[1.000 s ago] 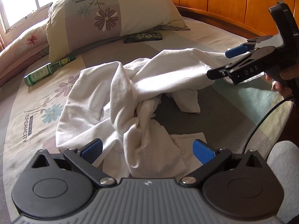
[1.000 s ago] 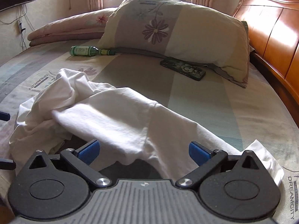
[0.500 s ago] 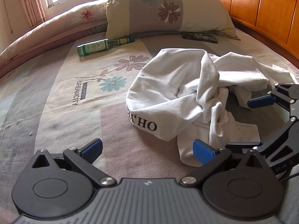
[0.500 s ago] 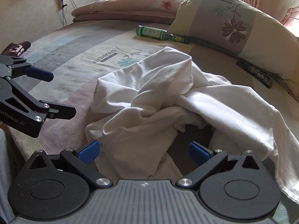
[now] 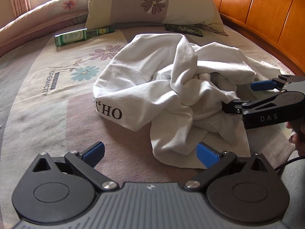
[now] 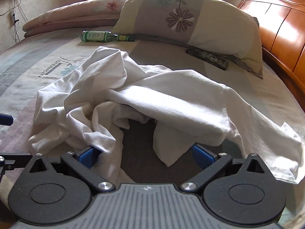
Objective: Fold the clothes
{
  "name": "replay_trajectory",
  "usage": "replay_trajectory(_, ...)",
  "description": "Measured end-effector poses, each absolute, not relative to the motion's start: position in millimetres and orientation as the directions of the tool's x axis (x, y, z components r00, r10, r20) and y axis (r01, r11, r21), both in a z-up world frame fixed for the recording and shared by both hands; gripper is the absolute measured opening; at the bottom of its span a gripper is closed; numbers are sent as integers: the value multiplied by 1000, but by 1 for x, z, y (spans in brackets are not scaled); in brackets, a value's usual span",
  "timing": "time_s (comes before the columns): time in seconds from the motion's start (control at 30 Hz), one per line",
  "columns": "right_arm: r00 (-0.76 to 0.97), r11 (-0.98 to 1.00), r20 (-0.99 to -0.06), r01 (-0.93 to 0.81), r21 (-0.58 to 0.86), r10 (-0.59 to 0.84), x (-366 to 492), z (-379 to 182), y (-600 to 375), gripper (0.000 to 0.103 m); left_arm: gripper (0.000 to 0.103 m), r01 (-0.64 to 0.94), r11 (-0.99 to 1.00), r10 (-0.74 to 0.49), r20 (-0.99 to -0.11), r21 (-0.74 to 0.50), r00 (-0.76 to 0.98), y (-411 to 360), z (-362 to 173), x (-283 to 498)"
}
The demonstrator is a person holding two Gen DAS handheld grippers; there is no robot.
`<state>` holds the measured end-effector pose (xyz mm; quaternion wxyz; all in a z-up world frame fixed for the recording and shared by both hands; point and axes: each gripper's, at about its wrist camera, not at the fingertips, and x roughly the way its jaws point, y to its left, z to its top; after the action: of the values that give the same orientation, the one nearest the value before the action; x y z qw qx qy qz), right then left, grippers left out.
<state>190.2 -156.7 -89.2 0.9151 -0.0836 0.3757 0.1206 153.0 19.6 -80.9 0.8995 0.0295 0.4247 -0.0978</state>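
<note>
Left wrist view gives me the striped, flower-printed bedsheet (image 5: 47, 103), with bare room to the left of the crumpled white cotton T-shirt (image 5: 152, 80) heaped mid-bed. Its lettered hem faces my left gripper (image 5: 150, 151), jaws spread wide and empty just short of the nearest fold. My right gripper (image 6: 146, 155) has its jaws wide too, cloth draped against both blue pads (image 6: 86, 155). A green glass bottle (image 5: 76, 36) lies by the flowered pillow (image 5: 152, 2).
</note>
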Motion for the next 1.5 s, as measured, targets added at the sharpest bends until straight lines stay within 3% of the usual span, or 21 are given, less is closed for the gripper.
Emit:
replay_trajectory(0.17, 685, 959, -707, -280, -33, 175, 192, -92, -161, 103, 102, 159, 987, -129, -762, -34, 634, 6, -99, 169)
replay_trajectory(0.3, 687, 960, -702, -279, -21, 185, 193, -91, -164, 103, 103, 55, 995, 30, -764, 85, 645, 6, -108, 180)
replay_trajectory(0.43, 701, 961, -691, -274, -29, 179, 191, -90, -164, 103, 103, -21, 992, 108, -752, 124, 650, 30, -103, 185)
replay_trajectory(0.77, 720, 956, -668, -290, -44, 188, 187, -81, -159, 103, 103, -216, 874, 472, -655, 435, 591, 122, -85, 225)
replay_trajectory(1.1, 743, 952, -644, -297, -72, 183, 182, -67, -156, 103, 103, -270, 761, 630, -572, 590, 526, 214, -82, 276)
replay_trajectory(1.17, 746, 953, -641, -294, -74, 181, 182, -65, -156, 103, 103, -285, 768, 624, -569, 574, 535, 230, -75, 283)
replay_trajectory(1.37, 746, 950, -636, -306, -66, 196, 180, -62, -150, 103, 102, -145, 874, 462, -697, 464, 548, 231, -68, 275)
replay_trajectory(1.5, 748, 947, -628, -317, -50, 217, 177, -58, -145, 103, 102, -77, 954, 281, -767, 291, 577, 208, -63, 256)
